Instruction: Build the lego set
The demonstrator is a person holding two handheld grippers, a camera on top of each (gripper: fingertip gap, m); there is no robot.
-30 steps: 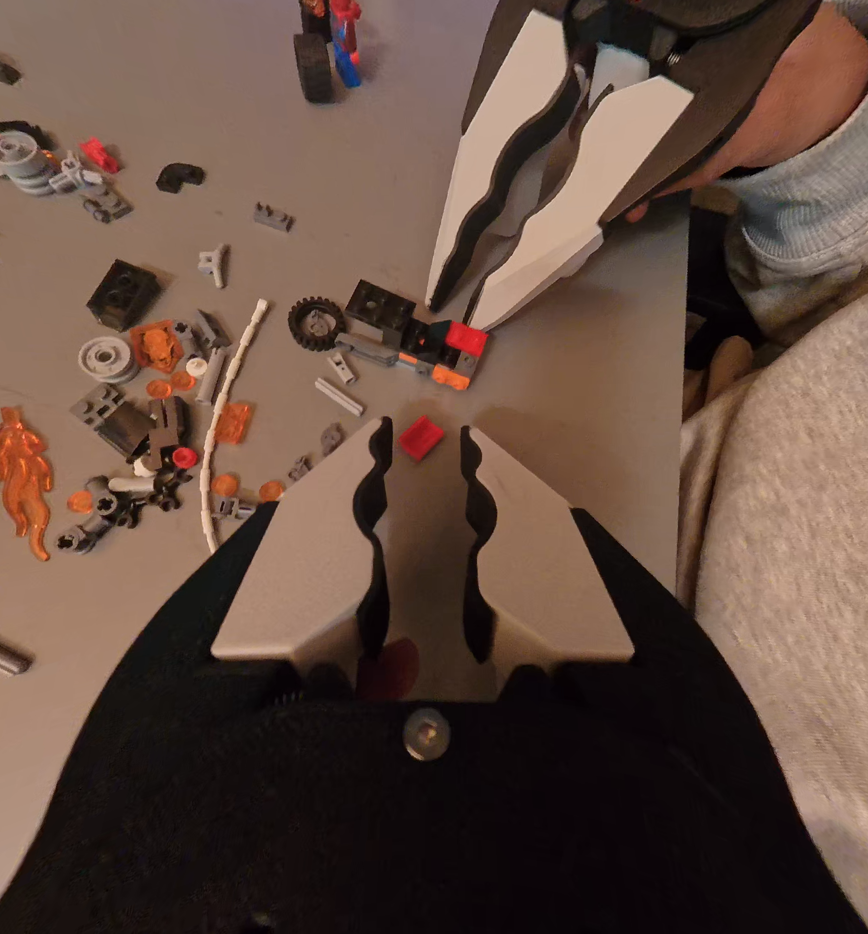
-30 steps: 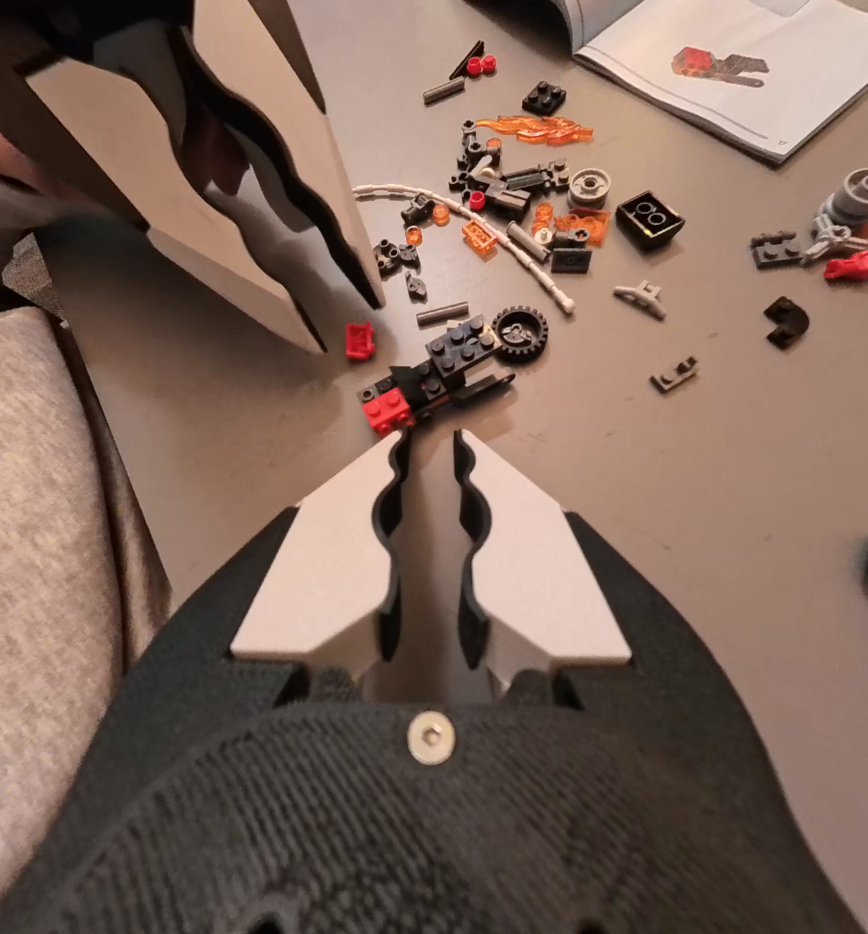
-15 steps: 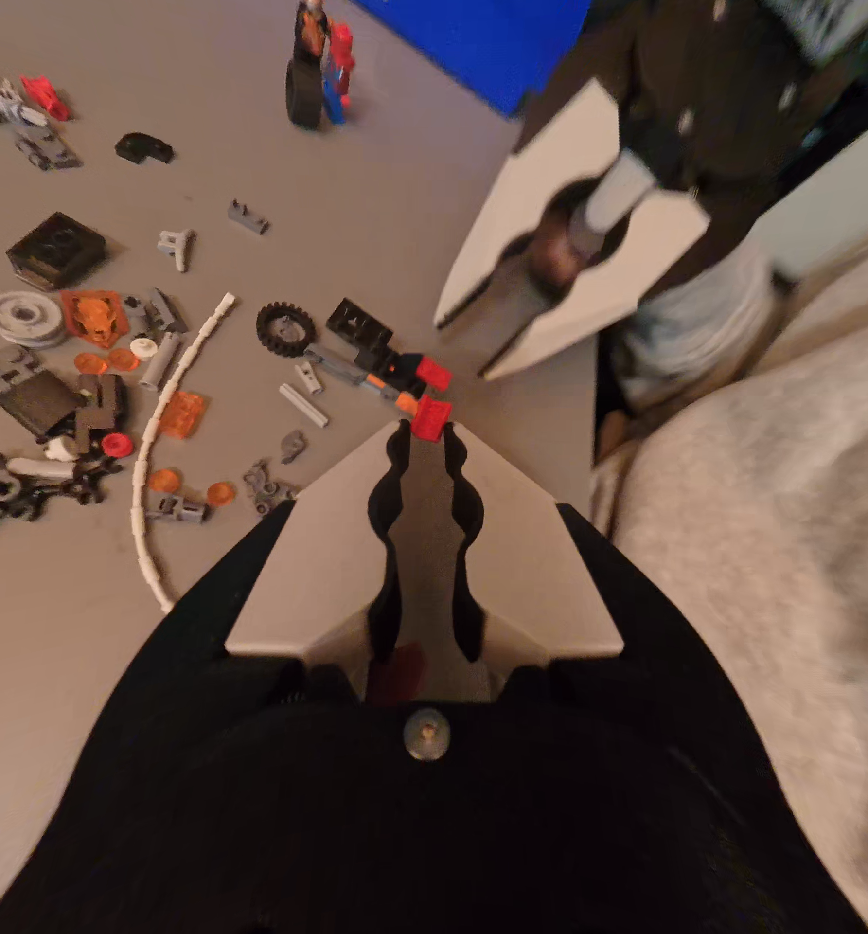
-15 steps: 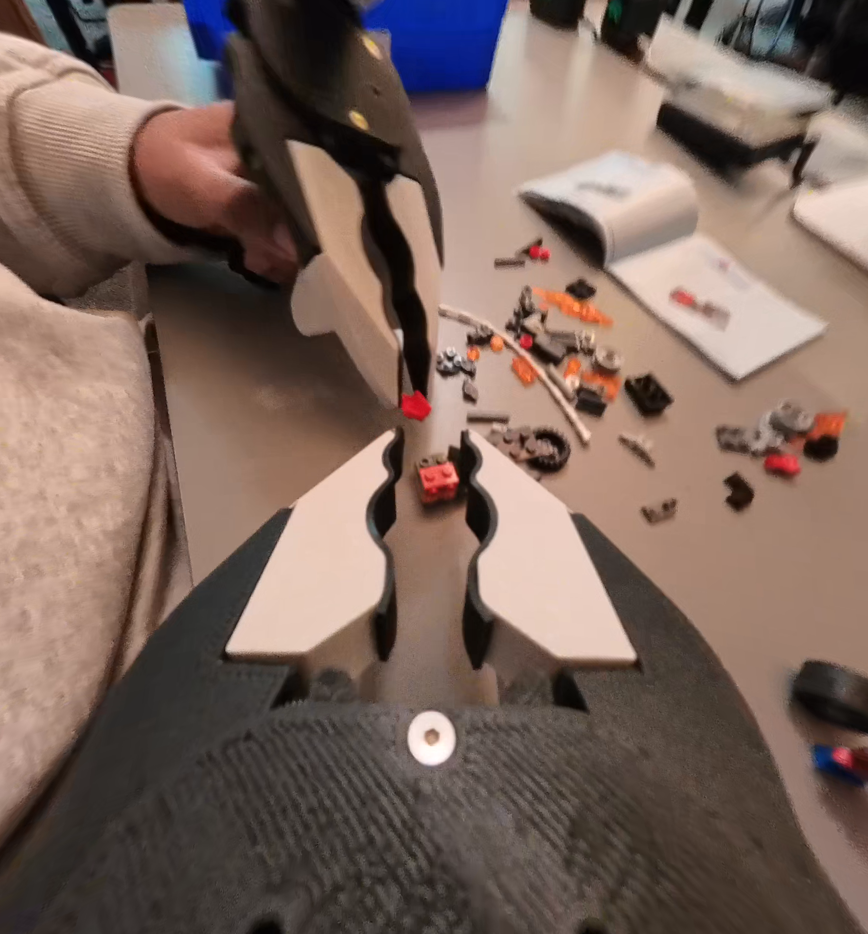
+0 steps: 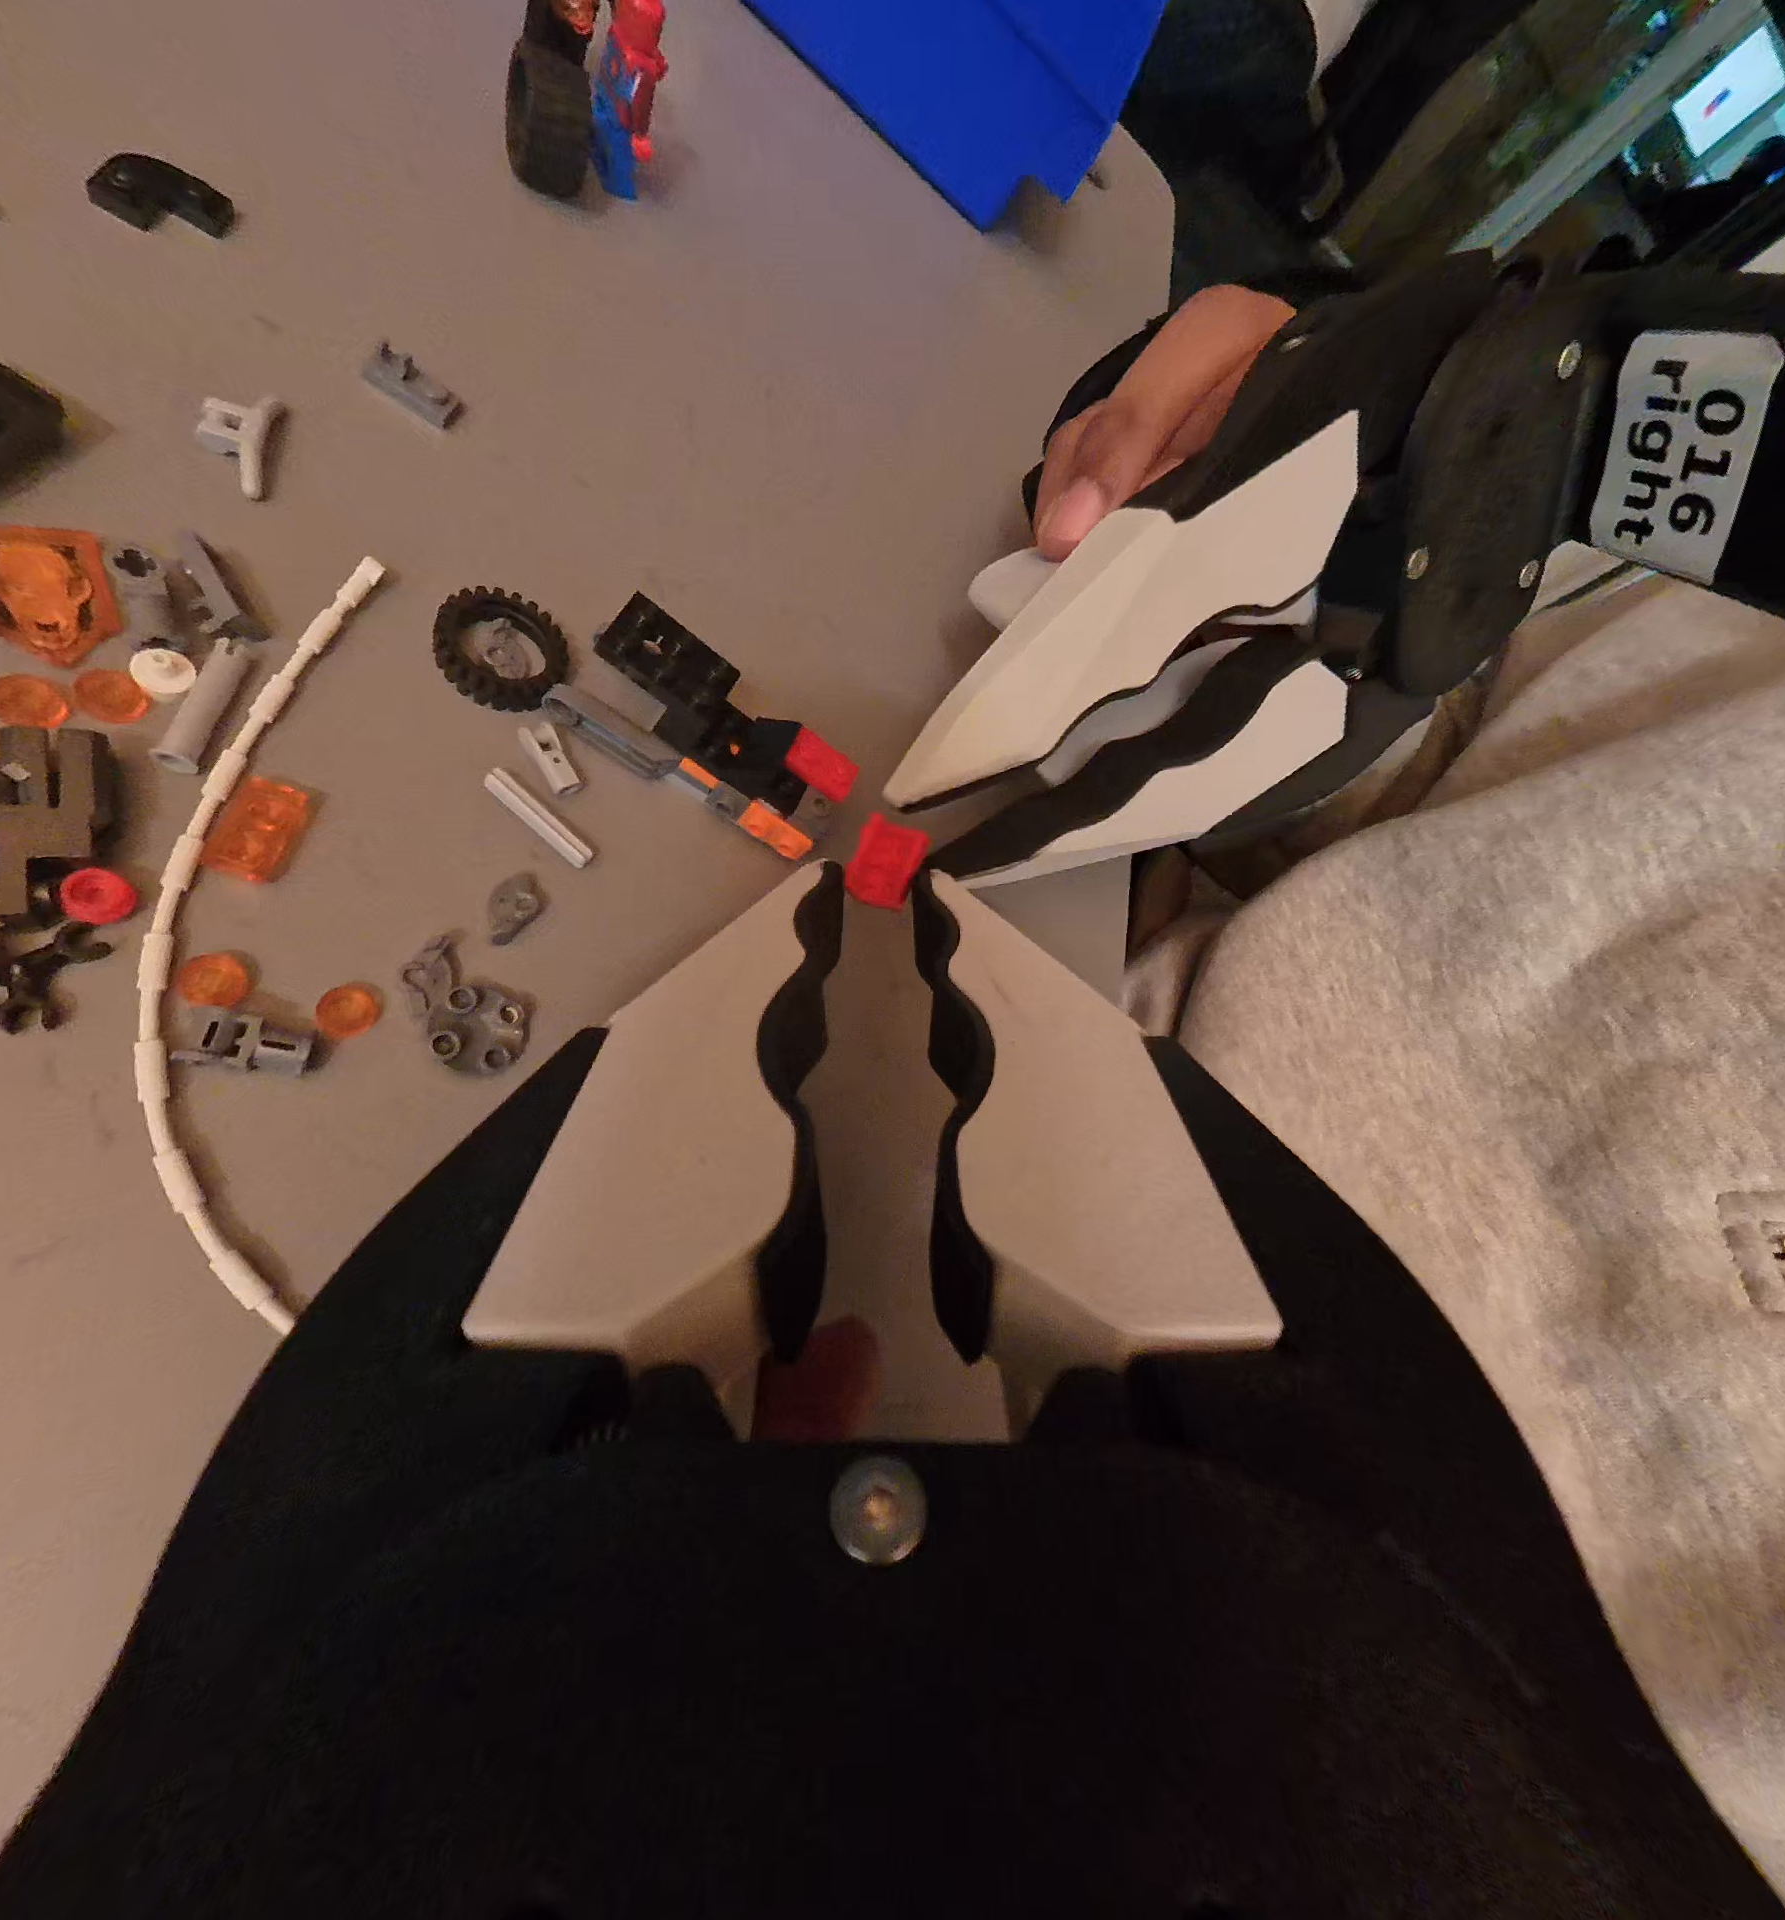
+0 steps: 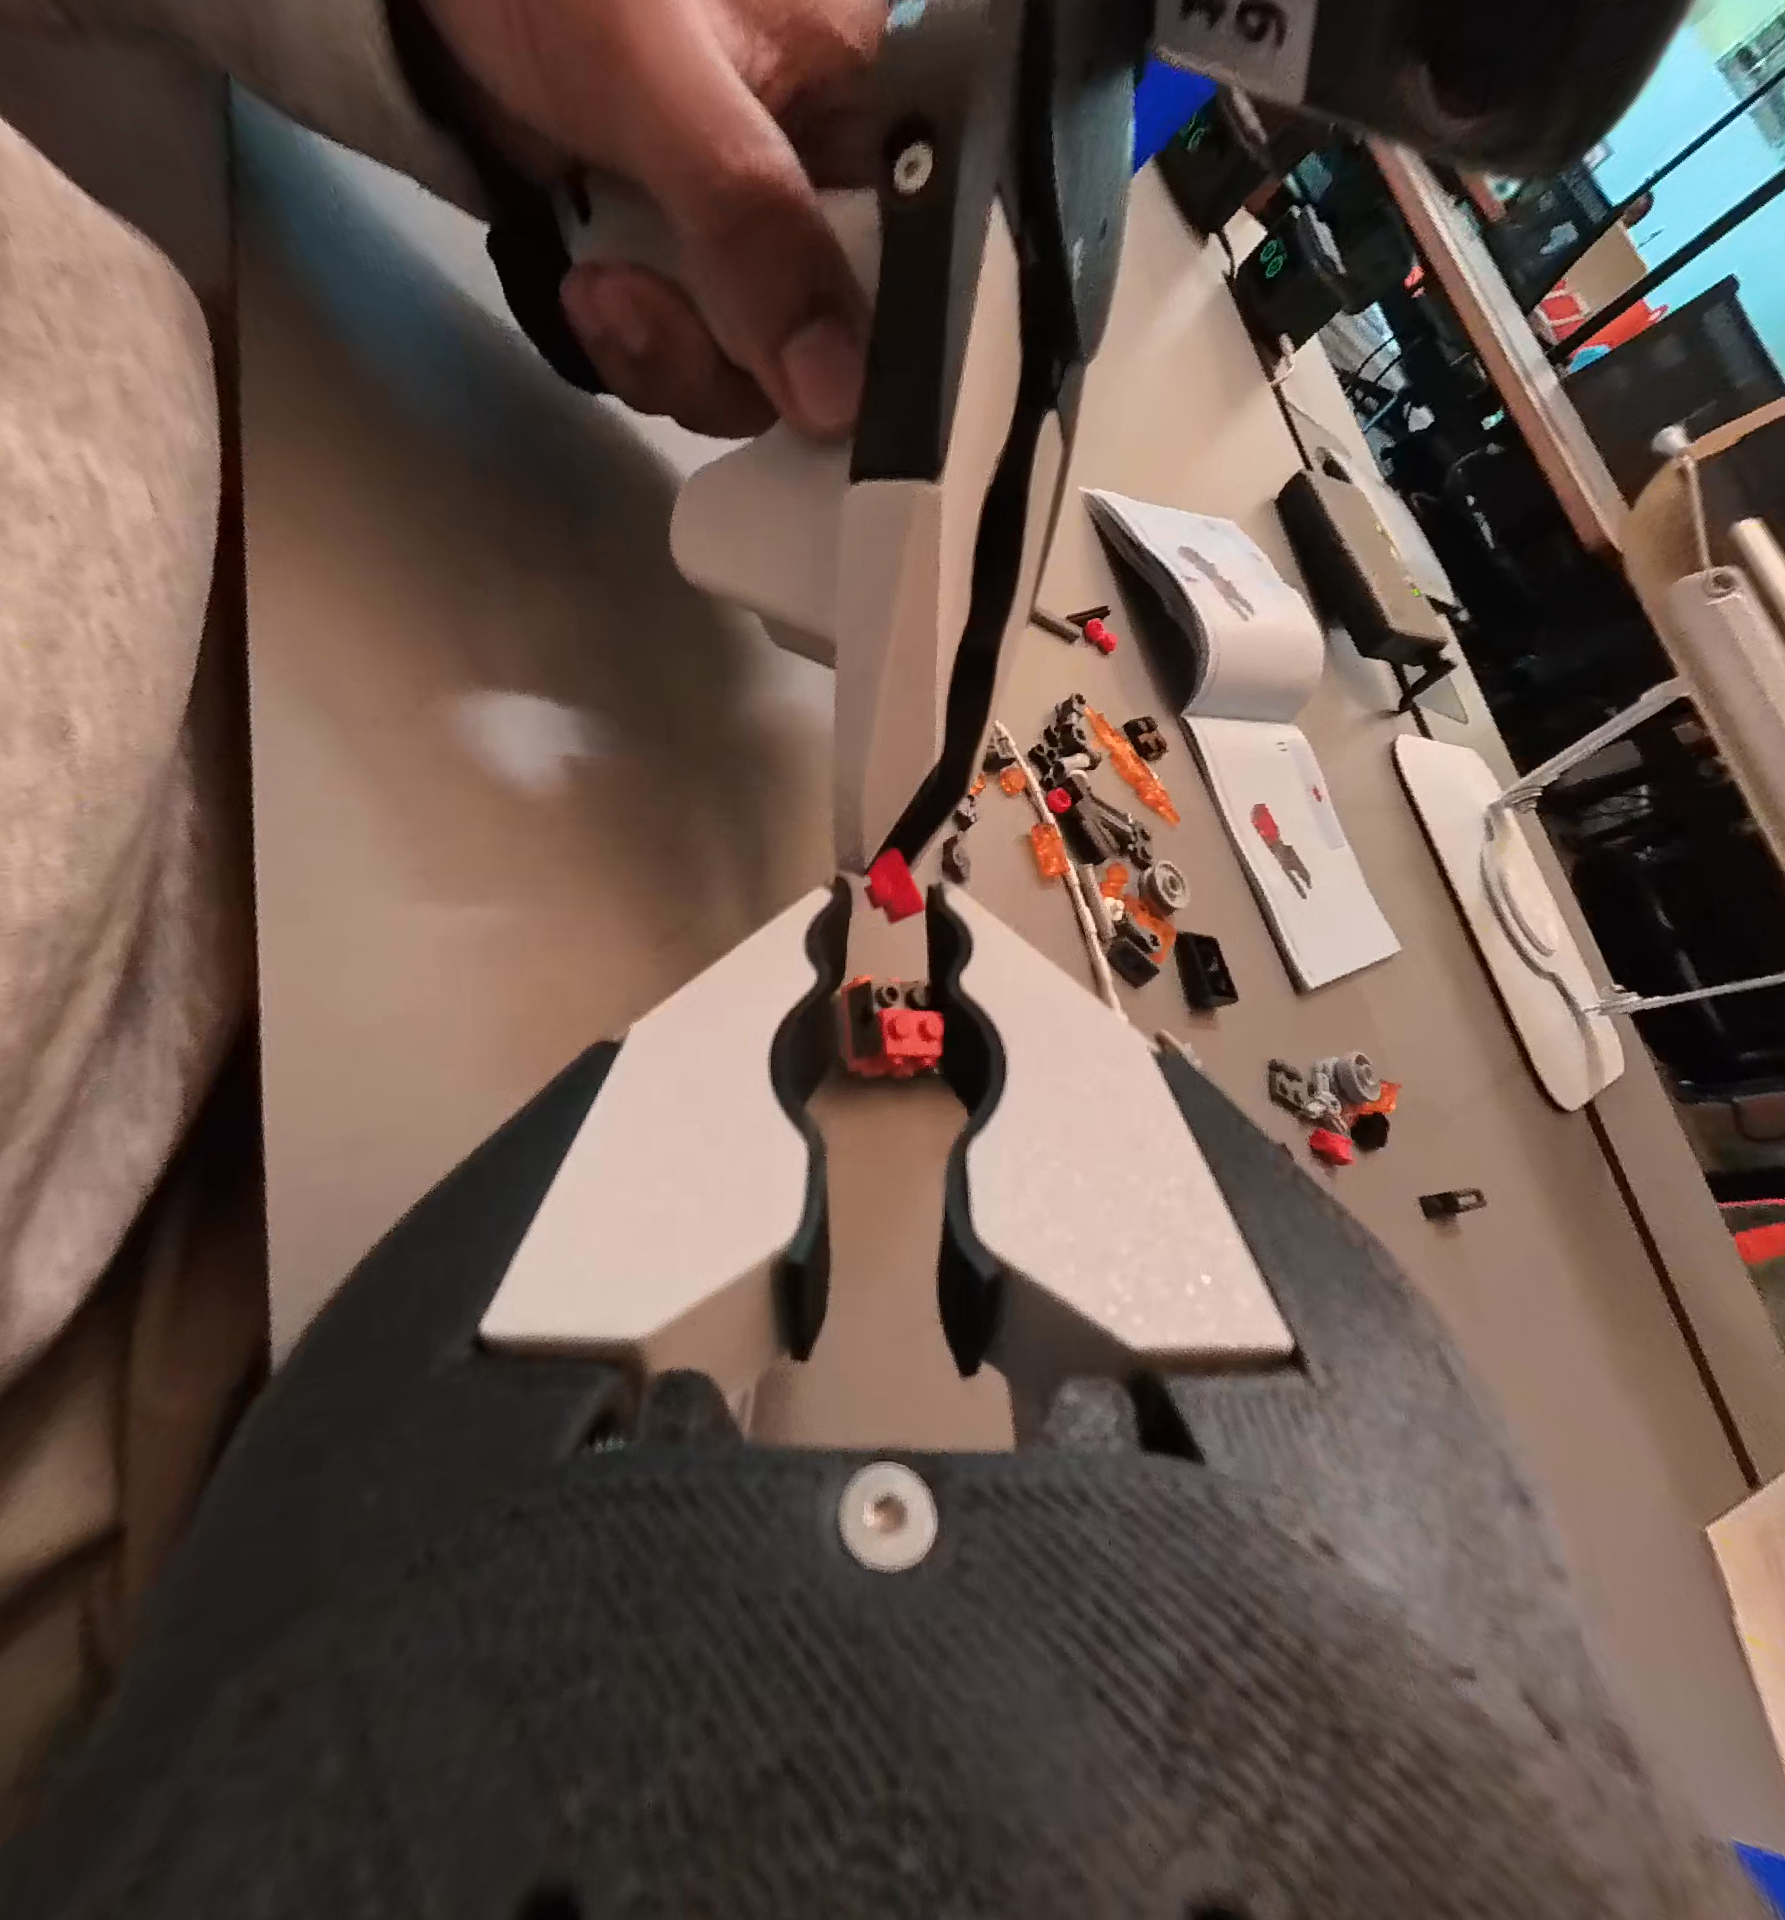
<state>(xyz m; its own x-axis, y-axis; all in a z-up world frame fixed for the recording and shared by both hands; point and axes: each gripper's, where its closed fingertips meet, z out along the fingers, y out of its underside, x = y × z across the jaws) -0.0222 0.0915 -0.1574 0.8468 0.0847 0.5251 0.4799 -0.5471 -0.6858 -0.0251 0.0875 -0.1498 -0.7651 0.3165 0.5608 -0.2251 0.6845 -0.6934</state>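
Note:
My left gripper [image 5: 875,885] is shut on a small red lego piece [image 5: 883,860] and holds it above the grey table [image 5: 763,364]. My right gripper [image 5: 910,831] comes in from the right, tip to tip with it. In the right wrist view my right gripper [image 6: 888,896] is open with its fingertips on either side of the red piece [image 6: 893,888], which hangs from the left gripper [image 6: 872,868]. I cannot tell whether they touch it. The partly built black, red and orange model [image 5: 722,748] lies on the table below, and shows between the right fingers [image 6: 893,1029].
Loose pieces lie to the left: a black wheel [image 5: 500,646], a white flexible hose [image 5: 192,935] and orange studs. A minifigure with a tyre [image 5: 597,94] and a blue bin [image 5: 950,94] stand at the back. An instruction booklet [image 6: 1283,862] lies further along the table. The table edge and the person's body are close on the right. Left and right tips are no more than a few centimetres apart.
My left gripper closed on the red piece and lifted it off the table. My right gripper swung down and round to meet it, its tips now beside the piece.

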